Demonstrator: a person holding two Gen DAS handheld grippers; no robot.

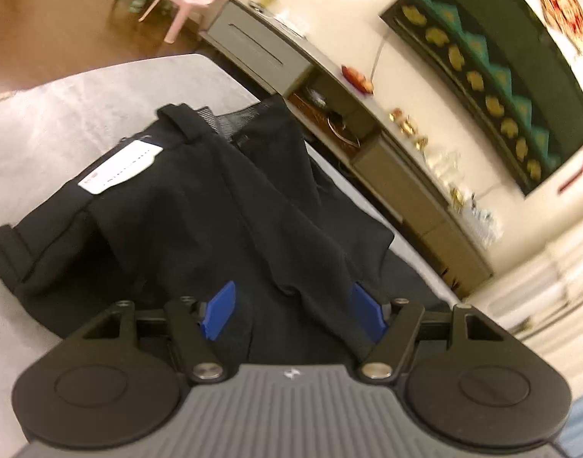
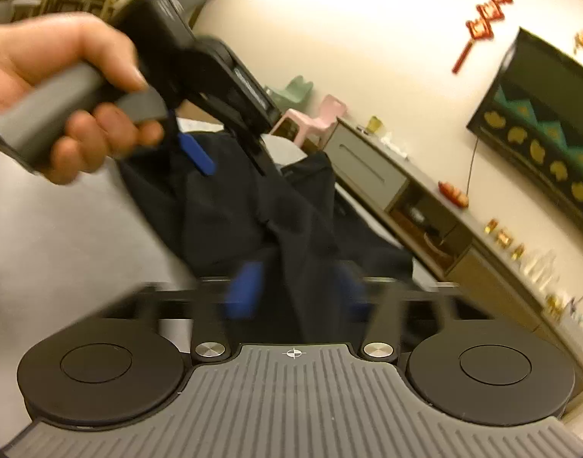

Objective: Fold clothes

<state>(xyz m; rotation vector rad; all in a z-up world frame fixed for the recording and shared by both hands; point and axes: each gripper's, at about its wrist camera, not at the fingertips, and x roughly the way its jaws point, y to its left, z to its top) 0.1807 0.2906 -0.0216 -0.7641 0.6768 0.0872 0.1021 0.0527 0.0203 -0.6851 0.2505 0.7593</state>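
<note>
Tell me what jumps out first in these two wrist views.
A black garment with a white tag lies heaped on the grey table, filling the middle of both views. Cloth runs between the blue pads of each hand-held gripper, left and right. In the right wrist view a hand at upper left holds the left one's grey handle.

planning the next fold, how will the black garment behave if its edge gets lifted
Probably floppy: the black garment already drapes in loose folds between the left gripper fingers. Its thick hem and white tag end looks heavier, so it may stay on the grey surface. It seems unlikely to slide.
</note>
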